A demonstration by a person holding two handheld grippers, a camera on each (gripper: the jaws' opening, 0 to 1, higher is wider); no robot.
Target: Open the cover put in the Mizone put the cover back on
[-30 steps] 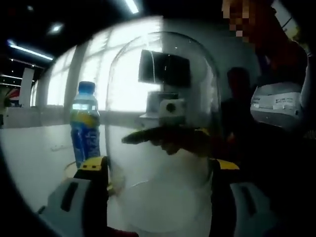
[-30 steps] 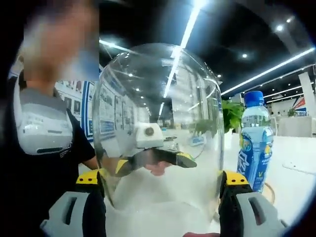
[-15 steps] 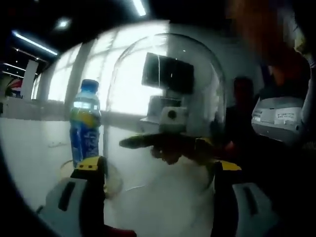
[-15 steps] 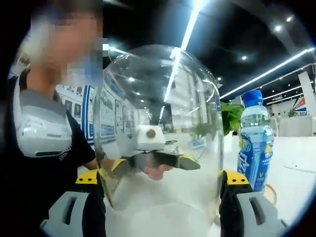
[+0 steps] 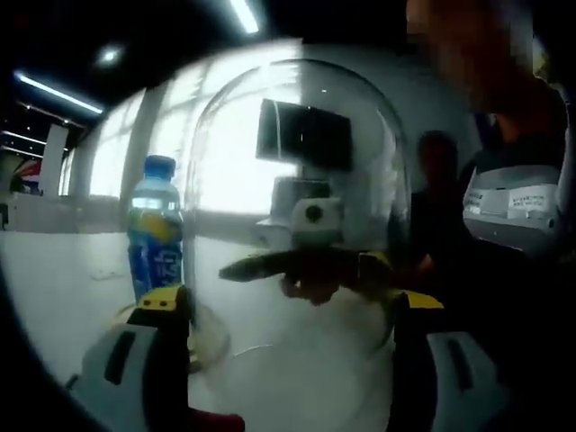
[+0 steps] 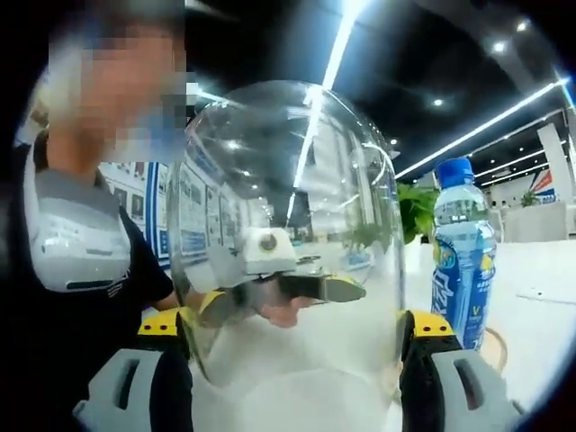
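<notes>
A clear glass dome cover [image 5: 297, 162] is held off the white table, pinched at its sides between the yellow-tipped jaws of my left gripper [image 5: 288, 310]. From the opposite side my right gripper [image 6: 292, 333] is shut on the same cover [image 6: 288, 207]. Each gripper shows through the glass in the other's view, held by a hand. The blue Mizone bottle [image 5: 153, 234] stands upright on a round base [image 5: 209, 335] left of the cover in the left gripper view. In the right gripper view the bottle [image 6: 462, 256] is to the right of the cover.
A person in a dark shirt with a grey chest pack [image 6: 76, 238] stands close behind the cover. The white table [image 5: 63, 288] stretches out around the bottle. A green plant [image 6: 416, 209] stands in the background.
The cover stays held in both grippers. Both views have shifted slightly, and the bottle sits a little nearer the cover in the right gripper view.
</notes>
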